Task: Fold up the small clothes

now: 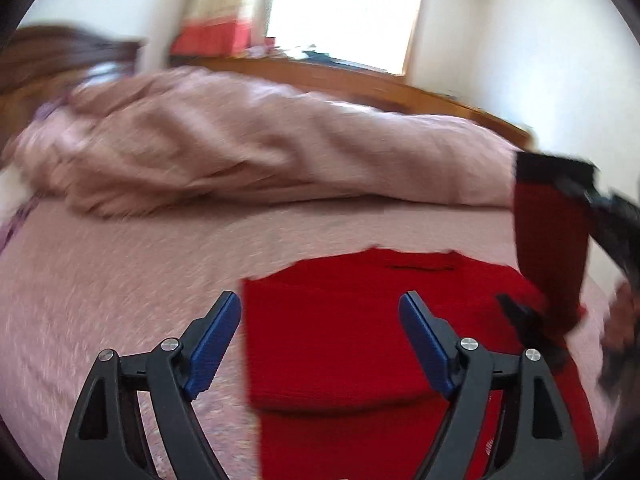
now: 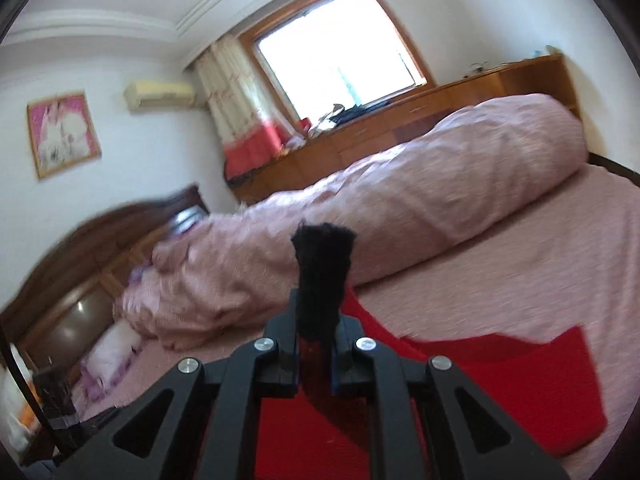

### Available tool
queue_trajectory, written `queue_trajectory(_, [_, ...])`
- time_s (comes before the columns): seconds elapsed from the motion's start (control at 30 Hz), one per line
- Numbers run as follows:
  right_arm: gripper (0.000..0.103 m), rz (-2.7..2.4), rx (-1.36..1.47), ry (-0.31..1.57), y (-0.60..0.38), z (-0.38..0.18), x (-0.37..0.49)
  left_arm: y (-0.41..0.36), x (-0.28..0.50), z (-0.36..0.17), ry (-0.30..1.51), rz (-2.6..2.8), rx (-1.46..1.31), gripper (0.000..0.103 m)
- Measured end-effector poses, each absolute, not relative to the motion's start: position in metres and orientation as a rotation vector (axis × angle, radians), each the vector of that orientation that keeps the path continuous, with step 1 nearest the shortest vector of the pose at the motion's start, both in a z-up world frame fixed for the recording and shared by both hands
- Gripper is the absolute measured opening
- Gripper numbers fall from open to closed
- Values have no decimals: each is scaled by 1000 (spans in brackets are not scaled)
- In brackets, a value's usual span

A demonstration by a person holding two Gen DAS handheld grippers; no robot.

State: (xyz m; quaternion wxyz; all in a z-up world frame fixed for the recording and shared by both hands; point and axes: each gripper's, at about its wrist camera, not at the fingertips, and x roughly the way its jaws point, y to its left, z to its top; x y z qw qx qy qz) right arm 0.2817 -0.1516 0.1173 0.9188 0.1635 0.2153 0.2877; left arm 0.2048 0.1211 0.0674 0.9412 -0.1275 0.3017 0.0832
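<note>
A small red sweater [image 1: 352,328] lies flat on the pink bedsheet [image 1: 120,300]. My left gripper [image 1: 320,340] is open and empty just above its left half, its blue pads [image 1: 212,348] wide apart. My right gripper [image 2: 316,336] is shut on the sweater's sleeve, whose black cuff [image 2: 324,268] sticks up past the fingers. In the left wrist view that sleeve [image 1: 552,240] hangs lifted at the far right, held by the right gripper [image 1: 592,200]. The red body [image 2: 500,392] spreads below the right gripper.
A rolled pink duvet [image 1: 240,148] lies across the bed behind the sweater. A wooden cabinet [image 2: 380,132] runs under the window. A dark wooden headboard [image 2: 100,240] stands at the left, with pillows [image 2: 116,348] near it.
</note>
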Motion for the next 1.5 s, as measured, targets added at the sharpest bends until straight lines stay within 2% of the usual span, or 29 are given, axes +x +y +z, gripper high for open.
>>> queue_trajectory(0.2, [10, 598, 257, 512, -79, 50, 266, 141, 216, 57, 660, 188, -342, 77])
queue_trajectory(0.3, [10, 619, 277, 610, -67, 22, 272, 134, 218, 56, 668, 183, -312, 77])
queue_trajectory(0.6, [10, 719, 235, 519, -71, 40, 259, 123, 225, 44, 715, 188, -251, 77])
queue_trajectory(1.07, [12, 778, 53, 642, -23, 3, 249, 157, 229, 23, 807, 232, -462, 77])
queue_trajectory(1.2, [22, 839, -8, 734, -10, -17, 248, 159, 229, 22, 813, 226, -481, 77])
queue_trajectory(1.27, [38, 856, -9, 751, -8, -18, 248, 158, 229, 24, 810, 219, -474, 77])
queue_trajectory(1.3, [51, 869, 6, 746, -10, -15, 246, 156, 229, 26, 809, 216, -465, 77])
queue_trajectory(1.33, [57, 877, 16, 737, -12, -13, 244, 155, 229, 28, 809, 212, -457, 77])
queue_trajectory(1.5, [59, 890, -7, 707, -30, 4, 234, 147, 230, 38, 783, 155, -415, 77])
